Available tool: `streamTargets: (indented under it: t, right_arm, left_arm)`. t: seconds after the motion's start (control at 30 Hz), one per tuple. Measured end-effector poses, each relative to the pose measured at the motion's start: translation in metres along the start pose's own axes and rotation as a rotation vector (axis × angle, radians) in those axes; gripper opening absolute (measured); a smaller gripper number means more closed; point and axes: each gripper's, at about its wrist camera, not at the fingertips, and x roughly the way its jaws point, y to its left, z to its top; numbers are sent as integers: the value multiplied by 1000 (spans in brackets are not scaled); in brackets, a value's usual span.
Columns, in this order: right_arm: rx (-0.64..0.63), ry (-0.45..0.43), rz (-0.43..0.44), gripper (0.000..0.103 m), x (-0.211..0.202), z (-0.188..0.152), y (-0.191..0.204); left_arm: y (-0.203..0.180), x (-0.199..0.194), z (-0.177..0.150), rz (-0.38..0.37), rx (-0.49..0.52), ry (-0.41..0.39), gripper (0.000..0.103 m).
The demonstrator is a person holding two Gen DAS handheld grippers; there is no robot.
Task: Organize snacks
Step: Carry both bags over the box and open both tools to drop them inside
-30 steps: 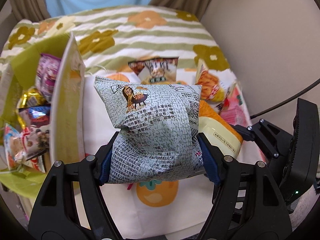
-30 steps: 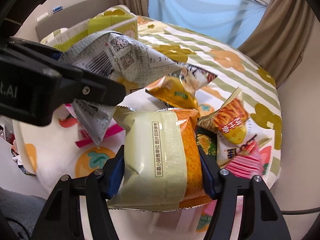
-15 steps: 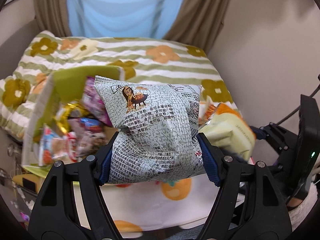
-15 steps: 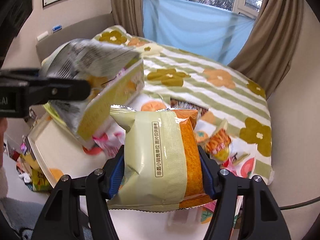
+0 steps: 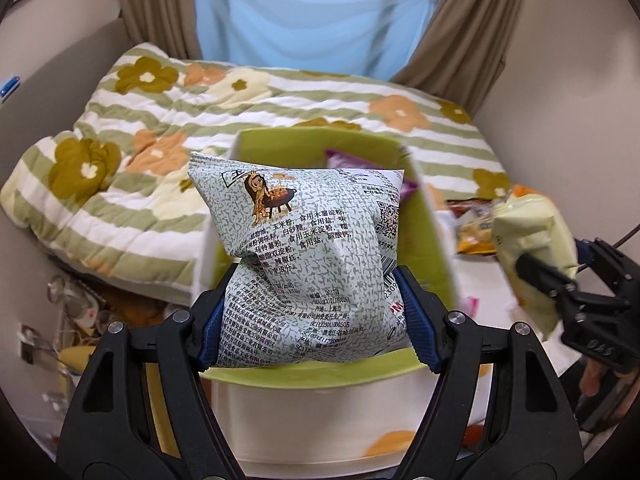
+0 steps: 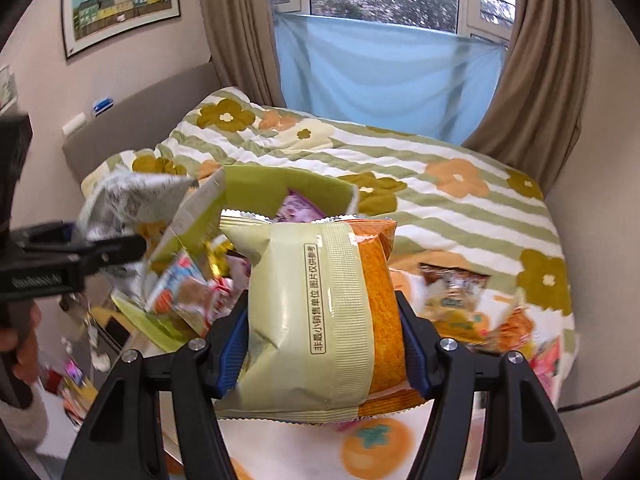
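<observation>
My left gripper (image 5: 318, 316) is shut on a grey-green printed snack bag (image 5: 308, 256) and holds it above the green-lined box (image 5: 428, 236). My right gripper (image 6: 322, 352) is shut on a pale-green and orange snack bag (image 6: 320, 312), held just right of the box (image 6: 256, 188). The box holds several snack packets, a purple one (image 6: 296, 208) among them. The left gripper and its bag (image 6: 128, 200) show at the left of the right wrist view. The right gripper's bag (image 5: 528, 240) shows at the right of the left wrist view.
Loose snack packets (image 6: 456, 292) lie on the persimmon-print cloth (image 6: 376, 444) right of the box. A flowered striped quilt (image 5: 160, 136) covers the bed behind. Clutter lies on the floor (image 5: 72, 304) to the left. A wall is at the right.
Both grippers have lifted and swung left with their bags. The left bag has gone from the cloth beside the box to over the box's opening; the right bag followed up toward the box.
</observation>
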Motion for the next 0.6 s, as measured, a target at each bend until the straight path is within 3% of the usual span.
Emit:
streamTargets:
  t: [0.17, 0.3, 0.4, 0.43, 0.5, 0.6]
  right_arm:
    - [74, 33, -7, 61, 26, 3, 28]
    - [145, 74, -3, 61, 47, 0, 38]
    - [172, 96, -5, 61, 57, -2, 41]
    - [178, 100, -4, 61, 60, -2, 42]
    - [191, 105, 0, 61, 65, -1, 42]
    - [206, 103, 14, 61, 70, 0, 41]
  left_arm:
    - [28, 35, -7, -1, 24, 50, 71]
    - [29, 59, -13, -33, 52, 94, 71]
    - [26, 67, -15, -39, 67, 84, 75]
    - [25, 70, -15, -27, 75, 76, 79]
    - [22, 71, -16, -13, 83, 65, 100]
    - [21, 64, -23, 1, 72, 43, 103]
